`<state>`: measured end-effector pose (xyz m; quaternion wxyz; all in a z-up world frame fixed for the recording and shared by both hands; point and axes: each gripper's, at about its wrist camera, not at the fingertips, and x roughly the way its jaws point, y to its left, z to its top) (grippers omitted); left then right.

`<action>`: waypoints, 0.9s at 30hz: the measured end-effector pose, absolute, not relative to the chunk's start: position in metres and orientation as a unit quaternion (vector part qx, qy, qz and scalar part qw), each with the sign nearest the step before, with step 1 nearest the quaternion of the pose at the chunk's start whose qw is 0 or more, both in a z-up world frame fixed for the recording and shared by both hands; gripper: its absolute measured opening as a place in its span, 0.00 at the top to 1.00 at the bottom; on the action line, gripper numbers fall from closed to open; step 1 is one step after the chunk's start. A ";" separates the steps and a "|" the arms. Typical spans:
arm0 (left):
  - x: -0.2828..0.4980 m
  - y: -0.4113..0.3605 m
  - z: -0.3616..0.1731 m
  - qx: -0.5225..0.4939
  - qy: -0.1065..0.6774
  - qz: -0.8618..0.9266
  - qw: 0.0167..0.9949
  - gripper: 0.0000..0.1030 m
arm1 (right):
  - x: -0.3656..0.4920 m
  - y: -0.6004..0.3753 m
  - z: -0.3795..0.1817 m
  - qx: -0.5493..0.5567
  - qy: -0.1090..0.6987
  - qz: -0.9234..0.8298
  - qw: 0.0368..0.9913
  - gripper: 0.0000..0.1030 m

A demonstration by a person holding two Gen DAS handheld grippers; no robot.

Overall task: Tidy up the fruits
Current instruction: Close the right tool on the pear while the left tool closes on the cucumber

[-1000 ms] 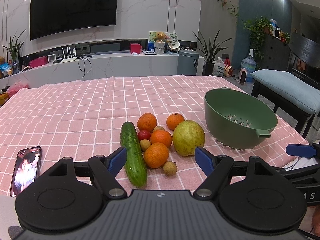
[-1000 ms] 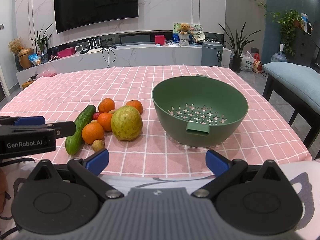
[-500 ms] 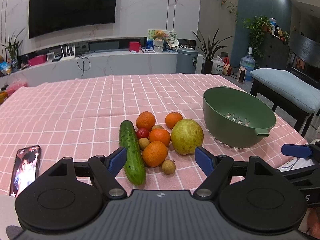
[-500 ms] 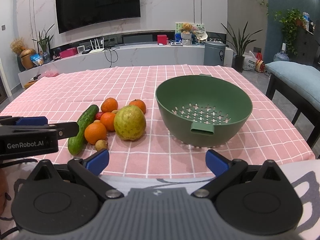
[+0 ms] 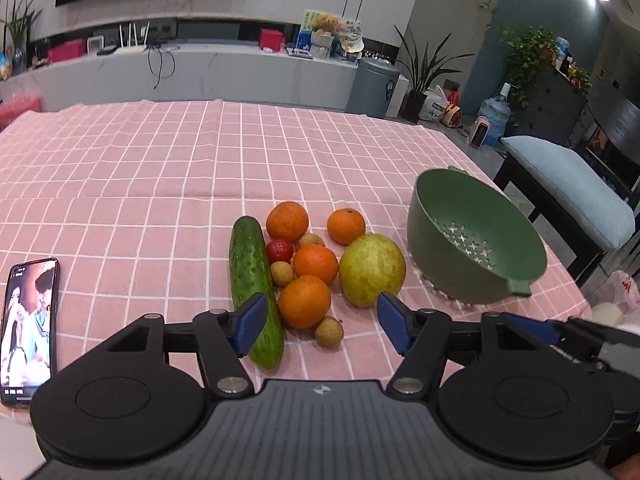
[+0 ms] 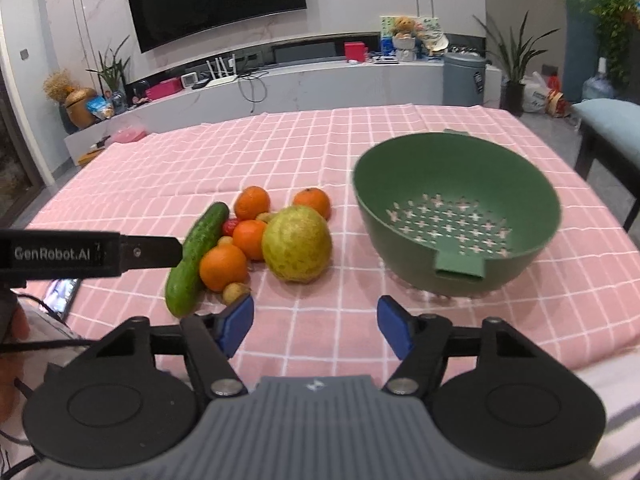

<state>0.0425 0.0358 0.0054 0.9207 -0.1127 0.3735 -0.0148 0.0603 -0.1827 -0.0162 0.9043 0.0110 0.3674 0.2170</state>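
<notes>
The fruit sits clustered mid-desk beside the empty green colander (image 6: 456, 216): four oranges (image 5: 304, 301), one pear (image 5: 372, 270), one cucumber (image 5: 252, 280), one red fruit (image 5: 279, 250), three small brown fruits (image 5: 329, 331). Both grippers, wide a second ago, are now closing on nothing: left gripper (image 5: 320, 322), right gripper (image 6: 316, 326). A first pick looks imminent.

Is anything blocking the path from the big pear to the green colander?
Nothing visible. The pear sits on the side of the fruit pile nearest the colander, with only bare checked tablecloth between them. The colander is empty.
</notes>
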 end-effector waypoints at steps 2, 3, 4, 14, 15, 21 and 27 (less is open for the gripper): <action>0.051 0.041 0.008 -0.116 0.381 -0.011 0.917 0.30 | 0.068 -0.180 -0.014 0.022 0.372 0.225 0.900 0.41; 0.054 0.045 0.008 -0.118 0.385 -0.007 0.915 0.30 | 0.072 -0.178 -0.014 0.024 0.374 0.227 0.899 0.42; 0.058 0.048 0.008 -0.120 0.388 -0.004 0.914 0.30 | 0.077 -0.176 -0.012 0.025 0.377 0.229 0.897 0.43; 0.089 0.087 -0.015 -0.199 0.424 0.015 0.883 0.30 | 0.113 -0.146 -0.024 0.038 0.410 0.237 0.880 0.44; 0.091 0.090 -0.018 -0.207 0.428 0.019 0.879 0.30 | 0.115 -0.143 -0.026 0.038 0.411 0.235 0.880 0.44; 0.106 0.098 -0.032 -0.237 0.443 0.026 0.864 0.30 | 0.131 -0.133 -0.037 0.053 0.416 0.221 0.881 0.45; 0.118 0.099 -0.041 -0.240 0.458 0.022 0.856 0.41 | 0.141 -0.128 -0.041 0.052 0.414 0.208 0.885 0.44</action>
